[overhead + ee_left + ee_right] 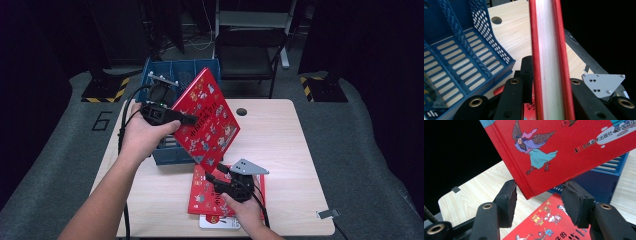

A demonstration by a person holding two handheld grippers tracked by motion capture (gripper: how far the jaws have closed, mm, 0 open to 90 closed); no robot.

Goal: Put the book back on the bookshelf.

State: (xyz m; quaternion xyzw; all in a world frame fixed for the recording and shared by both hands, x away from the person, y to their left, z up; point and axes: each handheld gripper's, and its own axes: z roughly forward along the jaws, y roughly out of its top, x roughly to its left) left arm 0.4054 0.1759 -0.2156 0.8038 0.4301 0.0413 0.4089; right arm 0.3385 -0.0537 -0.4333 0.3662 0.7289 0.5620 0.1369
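- The left gripper (187,119) has its jaws squeezed tight on the edge of a red book (207,117). In the left gripper view the white pages and two red covers (550,62) run straight up between the jaws.
- The book is held up in the air and tipped over, with one corner pointing down.
- The right gripper (212,172) has its jaws part way open. The low corner of the book (529,195) hangs between them, and the pads (510,202) do not press on it.
- The cover is smooth and shiny, with little cartoon people on it.
- Under the right jaws another red book (205,192) lies flat on the desk (280,150). A white book (215,222) peeks out from below it.
- Just past the left jaws stands a blue plastic rack (461,65) with slots and holes in its walls.
- The desk is pale wood with a round hole (242,111) in it.
- Behind the desk there is a dark chair (247,52) and grey floor (360,130).
- The left hand (142,135) is raised. The right hand (247,210) is low, near the desk's front edge.
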